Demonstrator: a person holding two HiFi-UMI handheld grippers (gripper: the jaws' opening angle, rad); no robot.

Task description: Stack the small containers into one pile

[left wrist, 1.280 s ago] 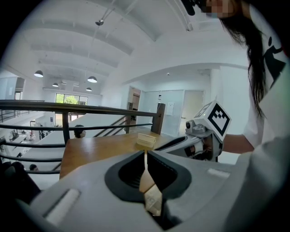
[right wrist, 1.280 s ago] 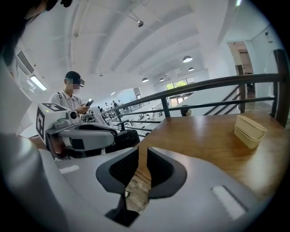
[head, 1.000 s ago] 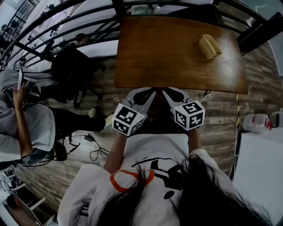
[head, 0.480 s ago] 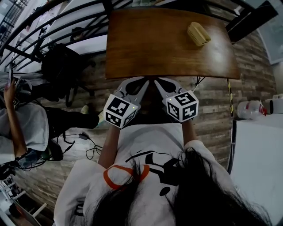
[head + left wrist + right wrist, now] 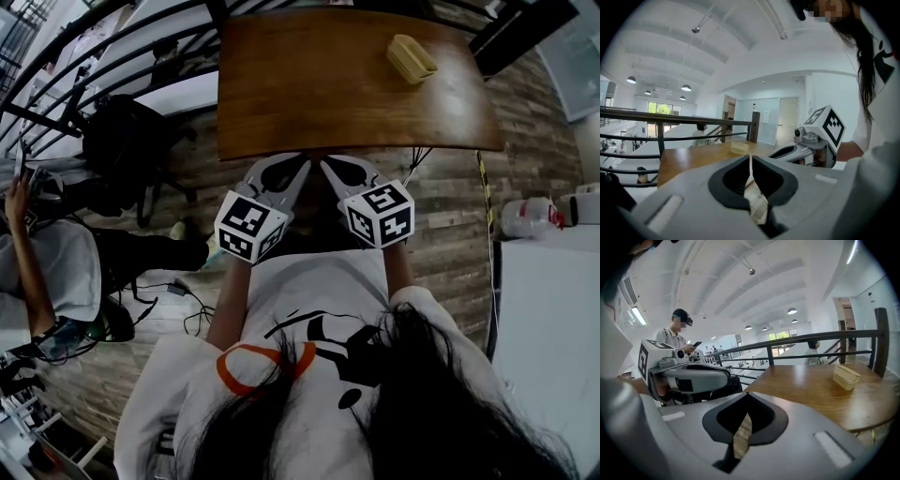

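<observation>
Barely anything is moving: we are still holding left tool [image 5: 750, 158] and right tool [image 5: 747, 396] shut, empty, at the worktop's [image 5: 309, 94] near edge; the containers [image 5: 411, 58] are sitting piled far right, seemingly finished.

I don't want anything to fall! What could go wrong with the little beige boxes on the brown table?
1. The small beige plastic containers sit near the far right corner of the brown wooden table. A clumsy nudge might push them over the edge.
2. The left gripper and right gripper are both shut and empty. Reaching in without opening would likely shove the pile instead of gripping it.
</observation>
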